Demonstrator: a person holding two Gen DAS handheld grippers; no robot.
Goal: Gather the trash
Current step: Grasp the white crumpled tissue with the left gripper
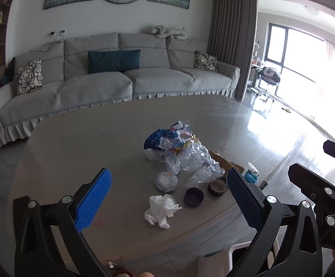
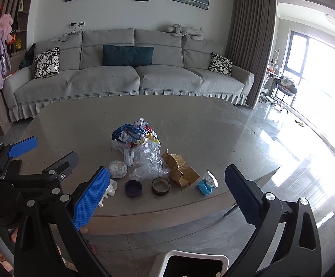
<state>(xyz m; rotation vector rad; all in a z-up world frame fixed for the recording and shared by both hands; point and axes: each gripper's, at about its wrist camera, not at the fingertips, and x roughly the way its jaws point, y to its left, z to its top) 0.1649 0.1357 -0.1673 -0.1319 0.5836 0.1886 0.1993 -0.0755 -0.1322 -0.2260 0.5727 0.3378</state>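
Trash lies on a grey table [image 1: 75, 138]: a crumpled white tissue [image 1: 161, 210], a pile of crumpled plastic bags [image 1: 179, 147], a round printed lid [image 1: 166, 181], a dark purple cap [image 1: 193, 197], a brown tape roll [image 1: 217, 187], torn cardboard [image 2: 181, 168] and a blue-white wrapper [image 2: 206, 183]. My left gripper [image 1: 167, 189] is open, hovering above the tissue and caps. My right gripper [image 2: 167, 189] is open above the table's near edge, in front of the tape roll. Both are empty.
A white bin with a dark opening [image 2: 195, 263] stands on the floor below the table's near edge. A grey sofa [image 2: 130, 76] lies beyond the table. A glossy floor [image 2: 294, 143] spreads to the right towards a bright window.
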